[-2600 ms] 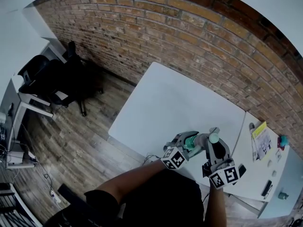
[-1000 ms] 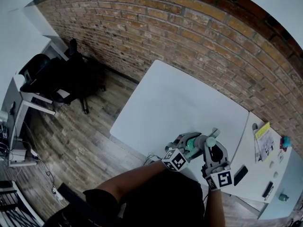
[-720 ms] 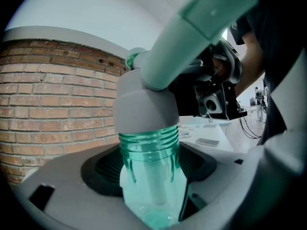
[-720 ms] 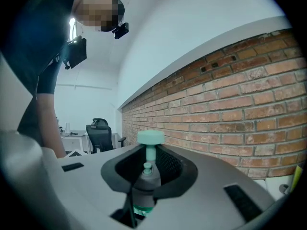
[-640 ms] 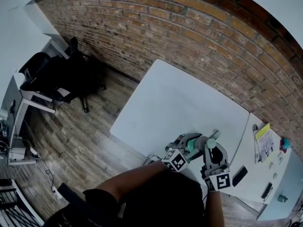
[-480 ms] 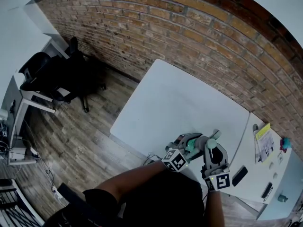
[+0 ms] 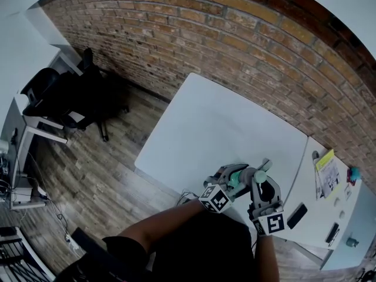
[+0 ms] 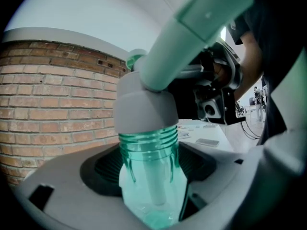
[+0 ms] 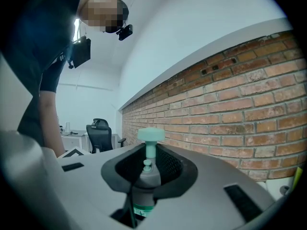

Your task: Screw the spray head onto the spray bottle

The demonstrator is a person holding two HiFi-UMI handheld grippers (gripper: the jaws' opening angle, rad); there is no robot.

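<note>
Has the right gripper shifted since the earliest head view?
Yes, slightly: the right gripper has drawn leftward, opening a gap to the black phone that it overlapped before.

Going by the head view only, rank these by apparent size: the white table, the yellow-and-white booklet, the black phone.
1. White rectangular table, by far the largest.
2. Yellow-and-white booklet.
3. Flat black phone, smallest, though lens distortion near the edge makes its margin under the booklet unsure.

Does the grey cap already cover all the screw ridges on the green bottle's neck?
No: below the grey cap, several green ridges on the neck of the bottle show bare.
</note>
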